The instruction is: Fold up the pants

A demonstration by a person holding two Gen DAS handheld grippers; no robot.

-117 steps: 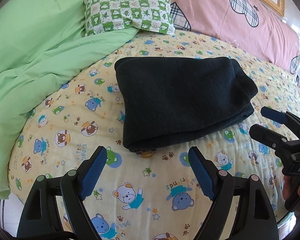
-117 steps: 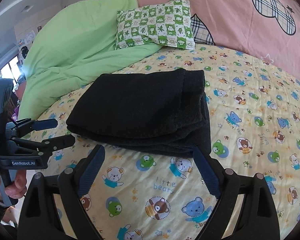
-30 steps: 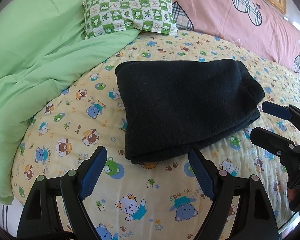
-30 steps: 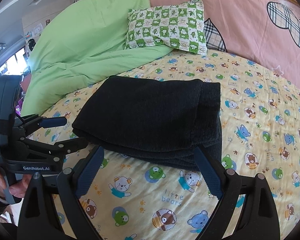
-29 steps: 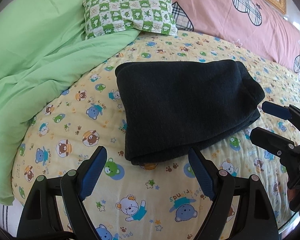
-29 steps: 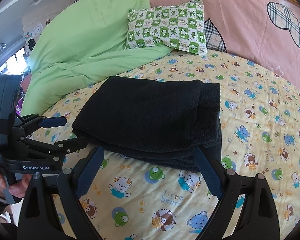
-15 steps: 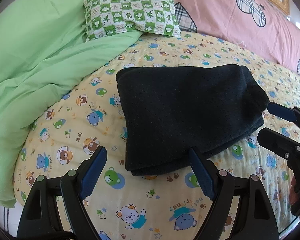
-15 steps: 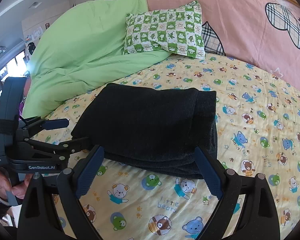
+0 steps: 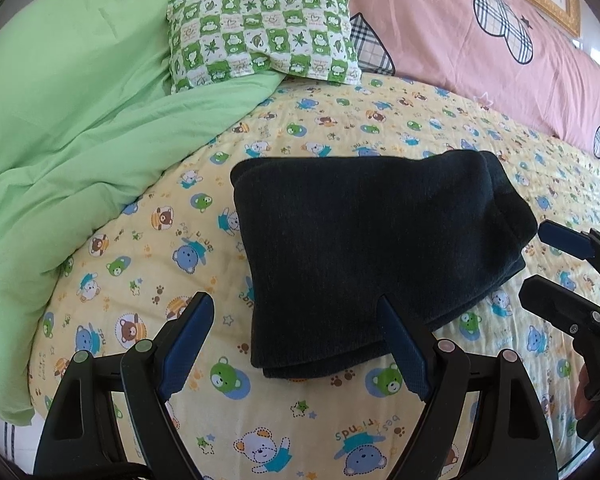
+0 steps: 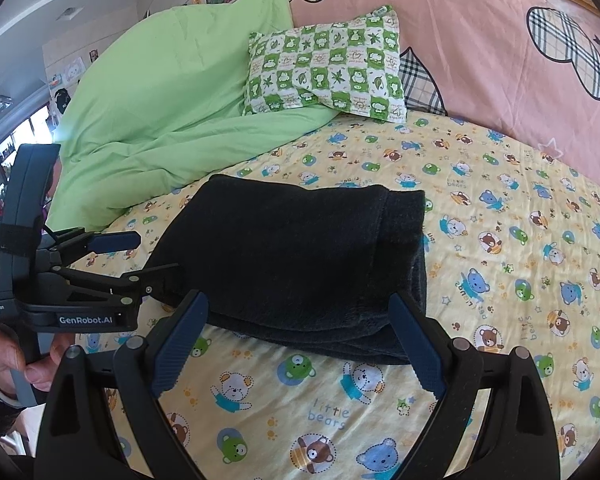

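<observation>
While the dark pants (image 9: 376, 248) lie in a compact folded stack on the bed's bear-print sheet (image 9: 148, 248), we hold both tools just short of the bundle with nothing gripped. Our left gripper (image 9: 296, 346) has its jaws spread wide, the near left corner of the stack showing between them; our right gripper (image 10: 300, 340) is spread just as wide, framing the near edge of the pile. From the left wrist view the right tool's fingers (image 9: 560, 236) sit just beside the bundle's right end, parted and empty.

We judge the folding to be nearly or wholly finished (the layers look stacked several deep, with one rounded folded edge at the right end). What remains is probably squaring up. To do that well we would press or nudge along the edges rather than pinch the top layer alone, since the fabric looks thick and soft and a one-layer grab could peel the stack open. Pushing both ends inward together should keep the sides even. The green checked pillow (image 10: 328, 68) and the green duvet (image 10: 172, 112) sit well apart from the pants, so nothing crowds us.
</observation>
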